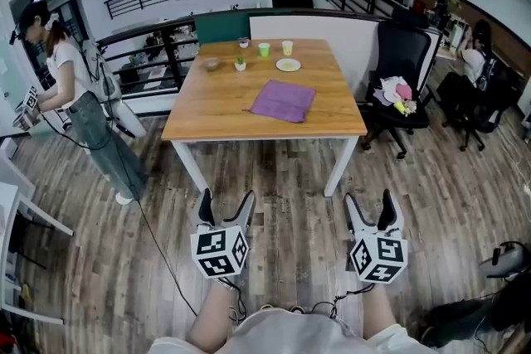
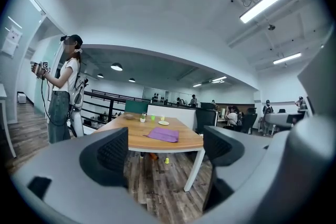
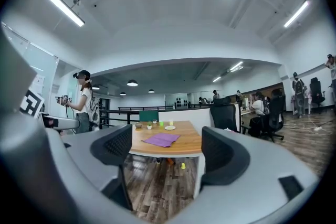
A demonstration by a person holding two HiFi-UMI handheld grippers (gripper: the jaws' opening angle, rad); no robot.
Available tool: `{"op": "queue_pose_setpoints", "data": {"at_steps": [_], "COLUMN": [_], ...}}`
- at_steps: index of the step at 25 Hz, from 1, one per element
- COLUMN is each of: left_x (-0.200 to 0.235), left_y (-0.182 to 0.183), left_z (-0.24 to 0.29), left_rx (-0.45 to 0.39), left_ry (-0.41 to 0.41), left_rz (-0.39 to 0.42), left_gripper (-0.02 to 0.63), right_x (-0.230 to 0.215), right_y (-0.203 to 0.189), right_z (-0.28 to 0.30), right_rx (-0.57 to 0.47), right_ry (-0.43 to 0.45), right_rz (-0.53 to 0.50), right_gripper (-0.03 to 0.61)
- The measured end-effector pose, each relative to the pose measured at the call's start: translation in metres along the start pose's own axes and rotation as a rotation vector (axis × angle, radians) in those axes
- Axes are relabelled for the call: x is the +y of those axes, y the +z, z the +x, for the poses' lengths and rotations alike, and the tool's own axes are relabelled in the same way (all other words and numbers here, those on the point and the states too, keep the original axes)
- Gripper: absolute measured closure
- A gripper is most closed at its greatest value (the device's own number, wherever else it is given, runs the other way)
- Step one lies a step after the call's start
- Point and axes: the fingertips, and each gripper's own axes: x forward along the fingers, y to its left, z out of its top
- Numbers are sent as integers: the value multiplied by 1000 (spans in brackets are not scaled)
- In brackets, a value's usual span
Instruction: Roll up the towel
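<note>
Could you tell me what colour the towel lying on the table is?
The towel is purple, a plain colour with no pattern; the head view shows it best.

path: open floor (image 1: 274, 203) up to table (image 1: 216, 108) | right flank: office chair (image 1: 398, 70) | table back: cups (image 1: 264, 50)
</note>
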Motion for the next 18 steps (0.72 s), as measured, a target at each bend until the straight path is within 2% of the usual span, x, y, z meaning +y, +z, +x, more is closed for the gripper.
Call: {"op": "queue_pose_setpoints", "data": {"at_steps": [4, 9, 18], "left_x": [3, 10, 36], "left_y": [-4, -10, -14], "left_z": [0, -2, 1], "left_rx": [0, -3, 5], "left_ry": [4, 16, 19], "left_rz": [5, -15, -7], "left_gripper": [124, 84, 80], "right_x": [3, 10, 25], "right_y": [-2, -2, -16], "right_z": [0, 0, 8], "right_rx": [-19, -52, -18], "right_ry": [5, 5, -18], "right_rz": [-8, -1, 16], "right_gripper": [108, 20, 14]}}
